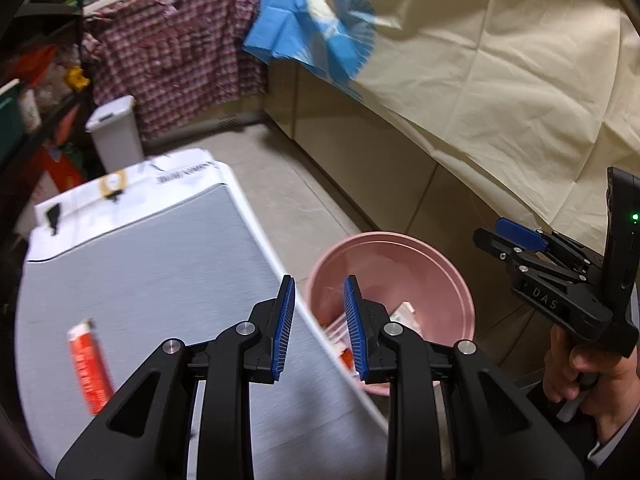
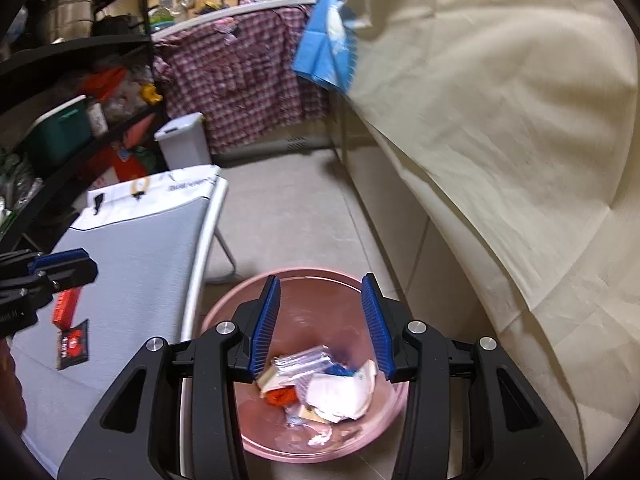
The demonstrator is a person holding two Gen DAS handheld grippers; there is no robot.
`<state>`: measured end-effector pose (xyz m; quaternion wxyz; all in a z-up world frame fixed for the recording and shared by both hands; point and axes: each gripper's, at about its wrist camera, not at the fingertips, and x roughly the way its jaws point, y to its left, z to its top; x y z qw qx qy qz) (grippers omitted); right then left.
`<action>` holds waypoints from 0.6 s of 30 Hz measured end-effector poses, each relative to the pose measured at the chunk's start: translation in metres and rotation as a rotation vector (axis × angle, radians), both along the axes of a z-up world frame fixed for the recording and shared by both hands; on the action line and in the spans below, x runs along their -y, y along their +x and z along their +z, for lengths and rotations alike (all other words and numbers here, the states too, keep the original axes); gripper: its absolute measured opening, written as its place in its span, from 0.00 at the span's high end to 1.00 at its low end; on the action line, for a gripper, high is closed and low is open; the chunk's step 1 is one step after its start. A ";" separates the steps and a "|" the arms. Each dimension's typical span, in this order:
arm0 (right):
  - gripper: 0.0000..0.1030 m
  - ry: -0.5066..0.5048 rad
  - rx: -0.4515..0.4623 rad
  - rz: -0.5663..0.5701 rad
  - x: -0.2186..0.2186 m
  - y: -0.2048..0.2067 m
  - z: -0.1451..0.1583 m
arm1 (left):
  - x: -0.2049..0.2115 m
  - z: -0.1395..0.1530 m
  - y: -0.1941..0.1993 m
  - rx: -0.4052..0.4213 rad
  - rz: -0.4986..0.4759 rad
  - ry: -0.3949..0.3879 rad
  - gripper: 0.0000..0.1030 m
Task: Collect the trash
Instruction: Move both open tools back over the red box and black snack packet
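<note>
A pink bin [image 2: 256, 292] [image 1: 448, 264] stands on the floor beside a grey-topped table [image 2: 132, 264] [image 1: 160, 264]. Crumpled wrappers and paper [image 2: 320, 384] lie in its bottom. My right gripper [image 2: 320, 316] hovers over the bin, open, with nothing between its fingers. My left gripper [image 1: 319, 320] is open and empty above the table's right edge. A red wrapper [image 1: 90, 364] [image 2: 66, 306] lies on the table left of the left gripper. A dark red-and-black packet [image 2: 74, 344] lies beside it. The right gripper [image 1: 516, 240] also shows at the left wrist view's right edge, held by a hand [image 1: 588, 376].
A cream sheet [image 2: 500, 120] drapes over the counter on the right. A white lidded bin [image 2: 184, 140] stands at the back by a checked cloth [image 2: 240, 80]. Dark shelves [image 2: 60, 100] full of items line the left. Bare tiled floor [image 2: 288, 208] lies between table and counter.
</note>
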<state>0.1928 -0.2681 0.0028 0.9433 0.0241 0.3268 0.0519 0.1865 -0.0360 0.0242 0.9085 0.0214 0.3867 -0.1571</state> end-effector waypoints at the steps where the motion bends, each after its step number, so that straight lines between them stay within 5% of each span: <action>1: 0.58 0.003 0.010 0.012 -0.004 -0.003 0.003 | -0.009 0.005 -0.005 0.010 0.008 0.006 0.75; 10: 0.67 0.062 0.049 0.130 -0.044 -0.027 0.021 | -0.101 0.043 -0.043 0.067 0.104 0.033 0.75; 18: 0.80 0.150 0.027 0.259 -0.093 -0.038 0.023 | -0.182 0.037 -0.061 0.088 0.252 -0.026 0.75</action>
